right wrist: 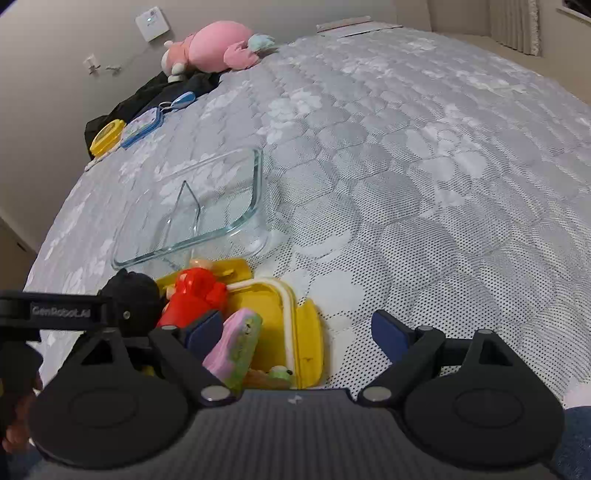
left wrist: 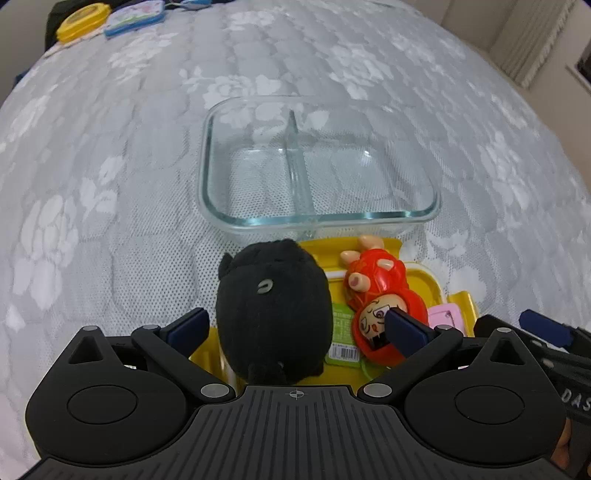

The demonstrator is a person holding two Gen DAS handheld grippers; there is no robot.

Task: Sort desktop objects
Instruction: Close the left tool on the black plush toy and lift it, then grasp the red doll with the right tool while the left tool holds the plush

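The left gripper hung with its jaws spread on either side of the black plush toy; the left pad stood clear of the plush, but whether the right pad touched the red figurine behind it could not be told. The plush hid much of the yellow tray it sat in, and the green packet between plush and figurine showed only as a strip with a barcode. A pink item was mostly cut off by the gripper's right finger.

The right gripper also stood wide open, gripping nothing — its left pad sat just beside a pink-and-green block leaning in the tray, its right pad over the bare quilted bedspread. Only this view showed that block in full, a small green-and-brown thing half hidden at the tray's near end, and a pink plush at the far edge of the bed.

The divided glass dish lay just beyond the tray, both compartments empty; the left view showed it whole. A yellow lid and a blue case lay far off, small and blurred.
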